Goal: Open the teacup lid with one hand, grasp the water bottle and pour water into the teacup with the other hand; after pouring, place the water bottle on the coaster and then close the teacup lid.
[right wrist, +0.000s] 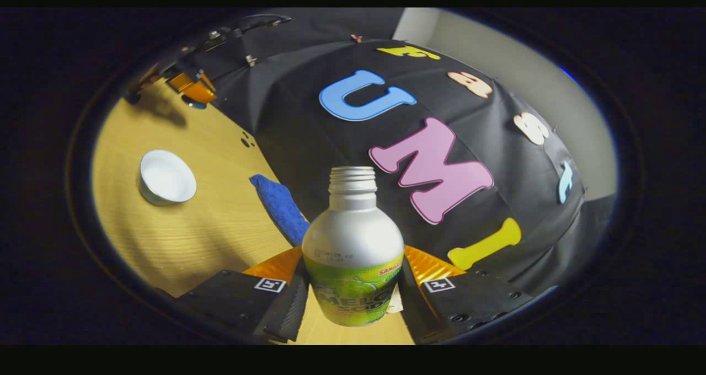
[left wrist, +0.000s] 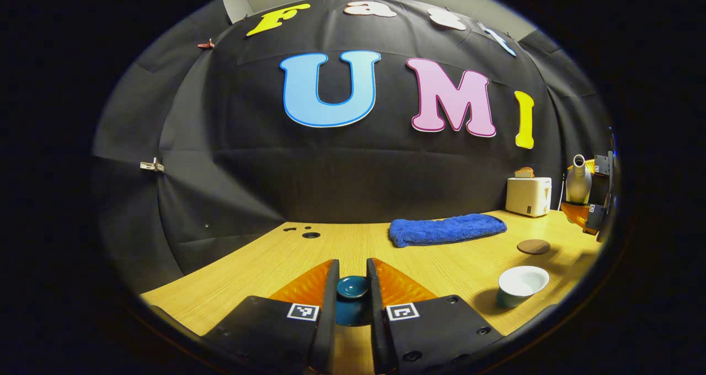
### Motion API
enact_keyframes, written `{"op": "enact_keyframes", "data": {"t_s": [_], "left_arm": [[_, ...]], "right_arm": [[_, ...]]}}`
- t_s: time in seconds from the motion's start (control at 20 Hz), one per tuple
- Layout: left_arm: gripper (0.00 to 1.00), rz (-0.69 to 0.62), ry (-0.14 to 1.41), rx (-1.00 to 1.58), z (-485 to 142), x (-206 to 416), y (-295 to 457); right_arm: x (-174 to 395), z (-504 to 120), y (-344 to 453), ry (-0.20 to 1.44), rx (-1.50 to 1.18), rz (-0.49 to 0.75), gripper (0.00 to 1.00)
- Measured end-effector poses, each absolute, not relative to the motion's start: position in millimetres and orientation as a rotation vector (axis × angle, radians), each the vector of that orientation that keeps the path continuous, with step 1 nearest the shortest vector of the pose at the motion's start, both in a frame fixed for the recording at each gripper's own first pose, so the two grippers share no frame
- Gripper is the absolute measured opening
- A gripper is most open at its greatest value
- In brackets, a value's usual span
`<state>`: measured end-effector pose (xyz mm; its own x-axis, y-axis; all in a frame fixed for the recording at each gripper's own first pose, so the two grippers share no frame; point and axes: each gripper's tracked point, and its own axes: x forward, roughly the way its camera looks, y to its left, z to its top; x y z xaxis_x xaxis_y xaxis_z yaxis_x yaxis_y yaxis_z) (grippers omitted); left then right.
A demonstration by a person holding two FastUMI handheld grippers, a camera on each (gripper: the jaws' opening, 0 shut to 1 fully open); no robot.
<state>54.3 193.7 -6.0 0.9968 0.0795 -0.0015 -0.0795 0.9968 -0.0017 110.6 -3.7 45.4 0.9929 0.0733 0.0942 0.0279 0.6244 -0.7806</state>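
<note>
My left gripper [left wrist: 353, 274] is shut on the teal teacup lid [left wrist: 352, 288], held low over the wooden table [left wrist: 265, 270], well left of the cup. The uncovered teacup [left wrist: 523, 284], white inside, stands near the front right; in the right gripper view the teacup [right wrist: 167, 176] lies far left. My right gripper [right wrist: 353, 256] is shut on the silver water bottle [right wrist: 353, 220] with a green label and an uncapped threaded neck. The left gripper view shows that bottle [left wrist: 578, 182] raised at the far right, beyond the round brown coaster [left wrist: 533, 246].
A folded blue towel [left wrist: 447, 229] lies at the back of the table, with a white toaster [left wrist: 528, 196] holding toast to its right. Small dark holes [left wrist: 310, 235] sit in the tabletop near the wall. The black booth cloth closes off the back.
</note>
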Motion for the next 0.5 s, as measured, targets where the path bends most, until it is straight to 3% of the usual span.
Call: {"op": "enact_keyframes", "data": {"t_s": [0.3, 0.5], "left_arm": [[0.31, 0.072, 0.0, 0.0, -5, 55, 192], [0.3, 0.076, 0.0, 0.0, -5, 55, 193]], "right_arm": [[124, 32, -19, 0.016, -0.414, 0.107, 0.75], [150, 34, -34, 0.066, -0.168, 0.093, 0.75]]}}
